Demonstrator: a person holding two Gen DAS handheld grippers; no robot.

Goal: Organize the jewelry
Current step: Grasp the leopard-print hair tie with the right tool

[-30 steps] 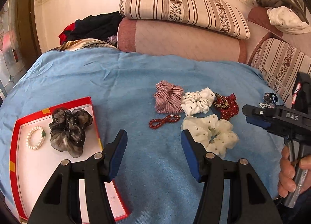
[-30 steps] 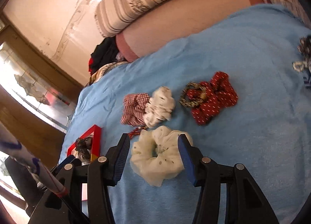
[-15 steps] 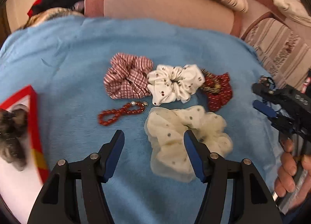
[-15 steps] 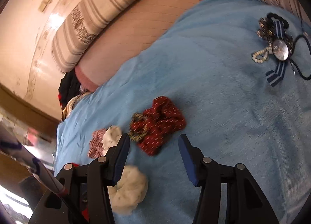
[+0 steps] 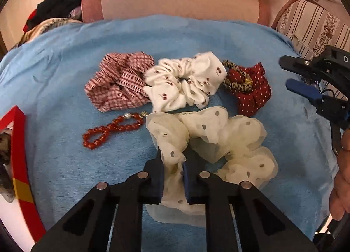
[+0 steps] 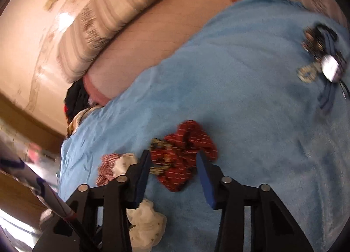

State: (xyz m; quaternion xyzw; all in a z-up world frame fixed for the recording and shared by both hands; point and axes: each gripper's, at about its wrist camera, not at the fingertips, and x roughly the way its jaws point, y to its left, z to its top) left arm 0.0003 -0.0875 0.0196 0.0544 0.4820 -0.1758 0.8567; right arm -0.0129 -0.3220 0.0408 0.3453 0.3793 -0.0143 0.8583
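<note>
Pick-up step: the left hand-held gripper (image 5: 172, 175) is closing, pinched on the cream dotted organza scrunchie (image 5: 218, 142) on the blue bed cover (image 5: 65, 76). Next likely needs lifting it toward the red-rimmed tray (image 5: 19, 164), left of the scrunchie. The right hand-held gripper (image 6: 175, 175), half-wide and closing, straddles the red dotted scrunchie (image 6: 183, 153).

text: one letter "D", white on black, on the body of the right tool (image 5: 306, 76), cut off by the edge of the left wrist view | rest of the marking not readable | right wrist view: blurred, nothing readable | scrunchies, beads, box, cushions: patterns only, no lettering
</note>
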